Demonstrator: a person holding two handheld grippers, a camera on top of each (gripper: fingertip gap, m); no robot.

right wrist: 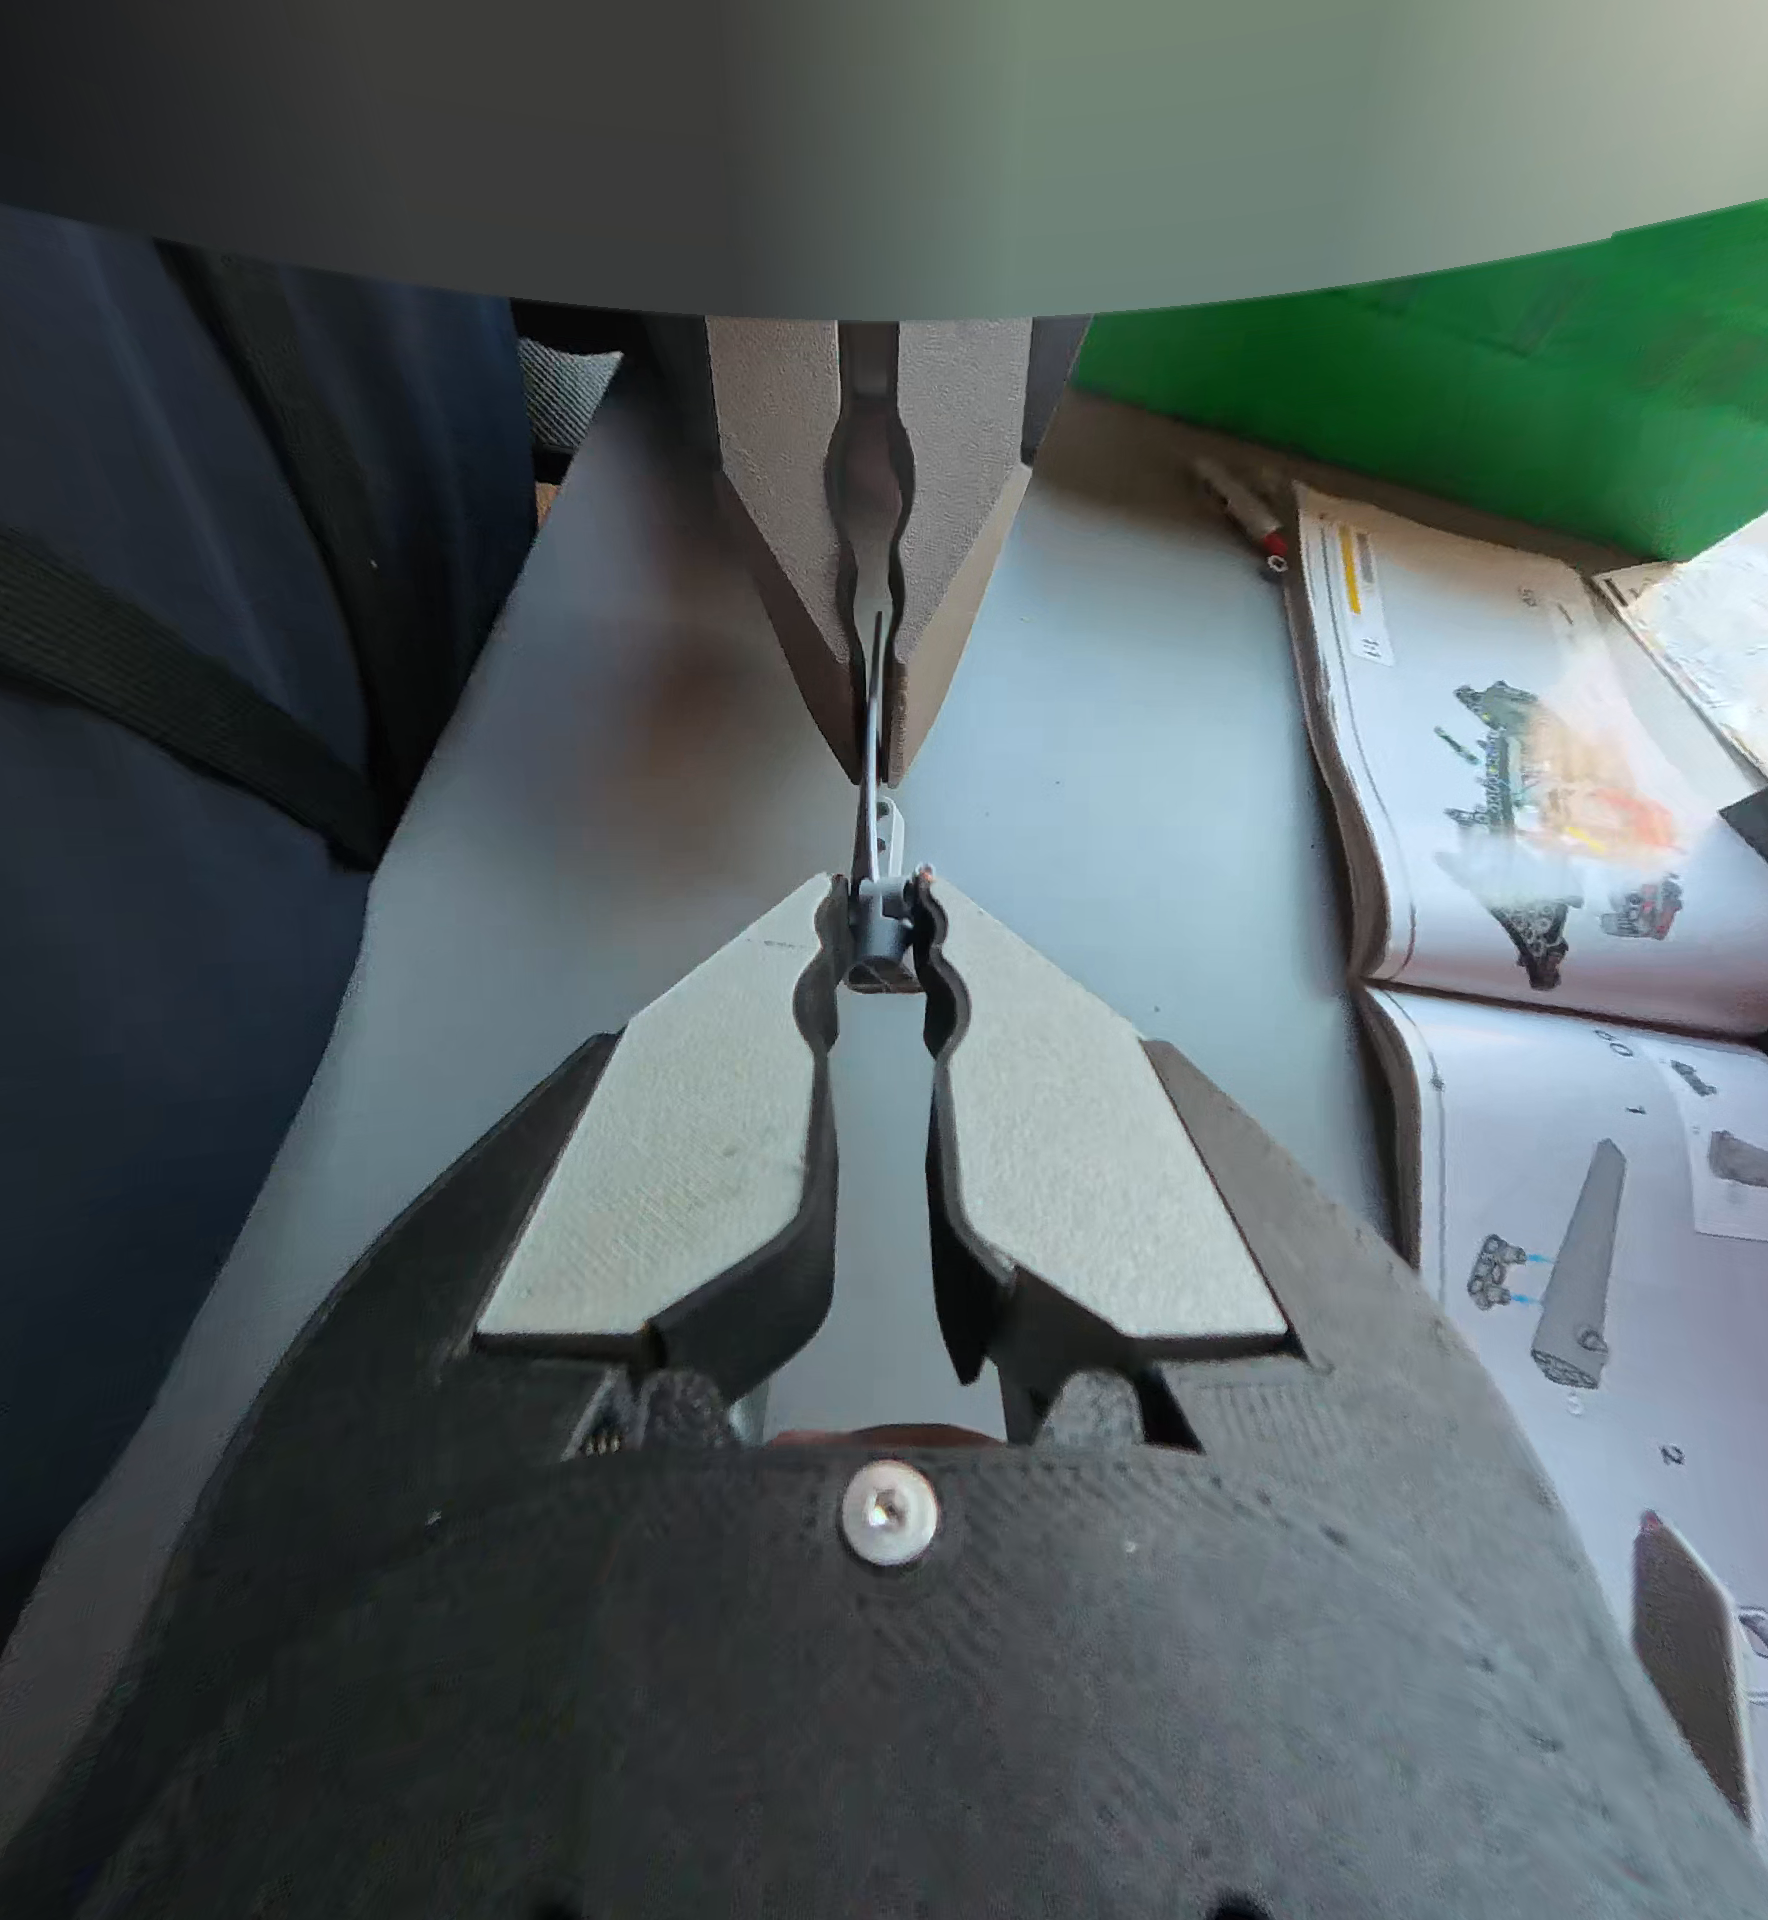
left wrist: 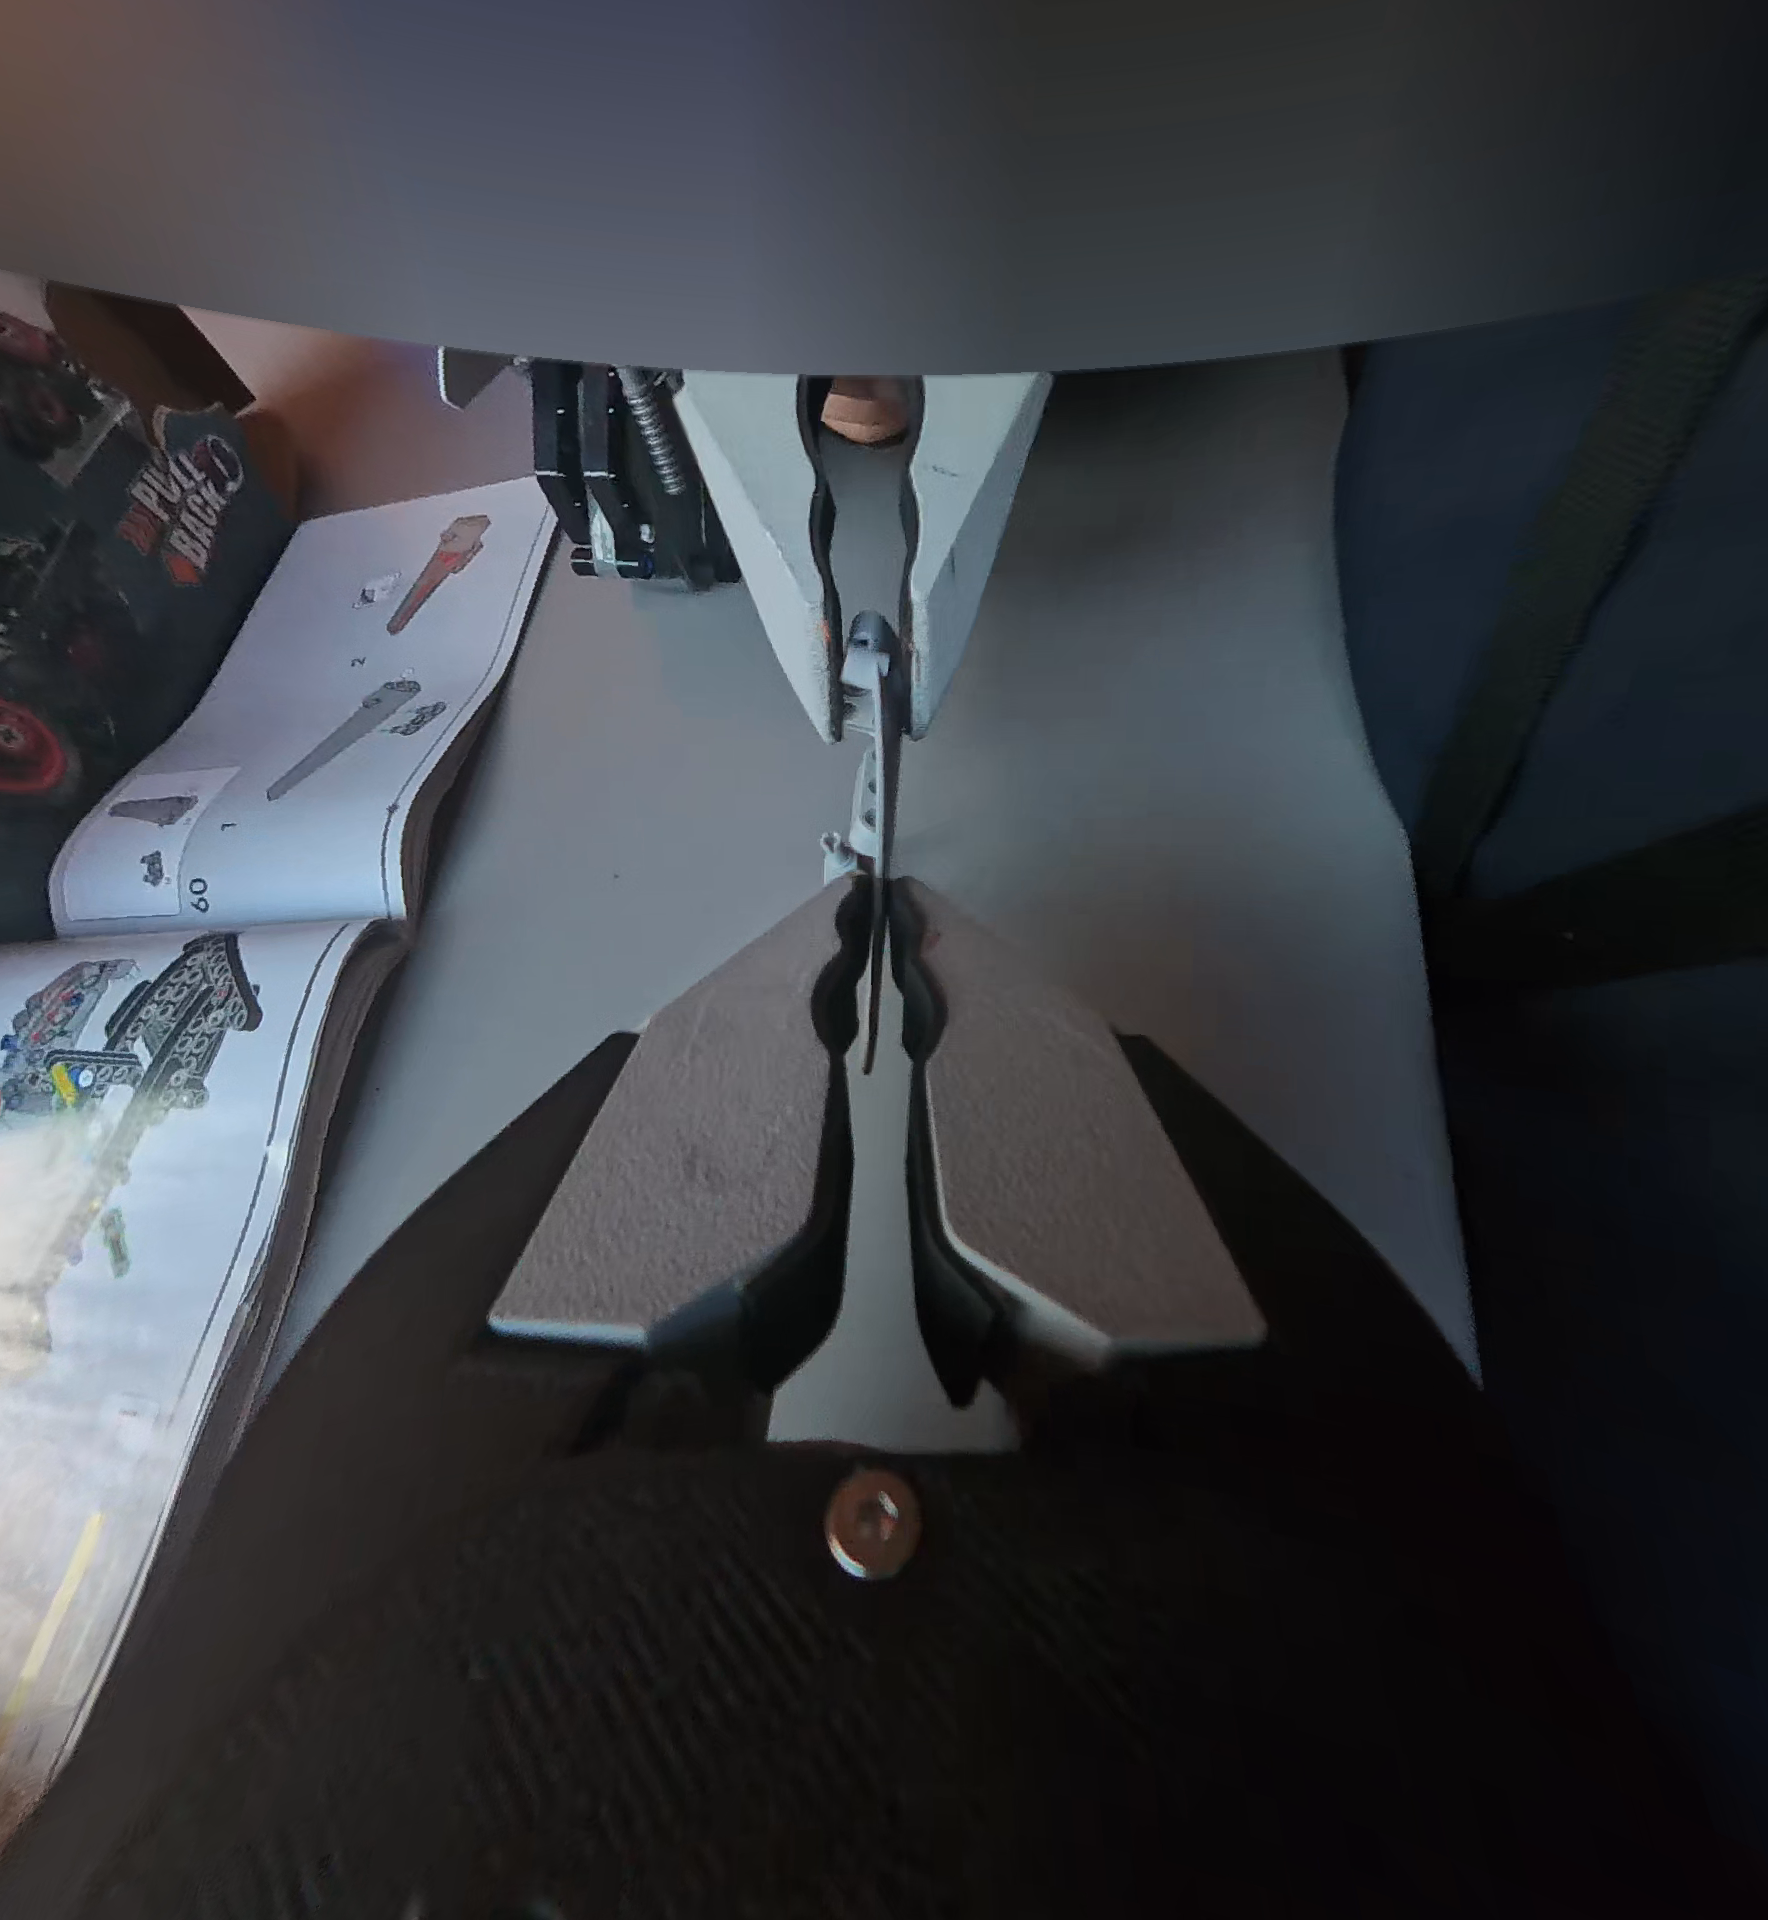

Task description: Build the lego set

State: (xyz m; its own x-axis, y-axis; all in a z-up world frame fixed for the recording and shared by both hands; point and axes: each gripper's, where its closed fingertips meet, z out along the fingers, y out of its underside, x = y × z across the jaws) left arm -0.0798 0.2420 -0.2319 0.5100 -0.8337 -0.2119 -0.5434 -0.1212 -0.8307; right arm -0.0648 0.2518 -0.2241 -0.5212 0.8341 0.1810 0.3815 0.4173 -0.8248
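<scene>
Lego set, partly built: one thin grey panel (left wrist: 878, 935), held edge-on in mid-air above the tabletop (left wrist: 651, 779), and one small dark grey connector (right wrist: 880, 940) with a light grey pin piece (right wrist: 890, 821) at its tip. Left gripper (left wrist: 872, 883): jaws together, clamped on the near end of the thin panel, which runs forward out of the tips. Right gripper (right wrist: 878, 883): jaws closed on the dark connector, tip to tip with the other gripper; panel and connector meet in the short gap between the two sets of tips, and whether they are already seated cannot be told. Instruction booklet (left wrist: 267, 748): open on the tabletop beside the grippers, pages showing a long tapered panel with a small pin block. Product box (left wrist: 38, 540): dark, printed, beyond the booklet. Green box (right wrist: 1482, 395): at the far edge. Marker pen (right wrist: 1244, 514): near the booklet's top corner. Person: dark clothing with a black strap (right wrist: 132, 665), seated at the tabletop edge. Step in hand, by judgement: joining the connector to the end of the panel. Next move, by judgement: calls for the pin kept in line with the panel's hole, a straight push of the two grippers toward each other, and firm grip so the thin panel does not twist or slip.
</scene>
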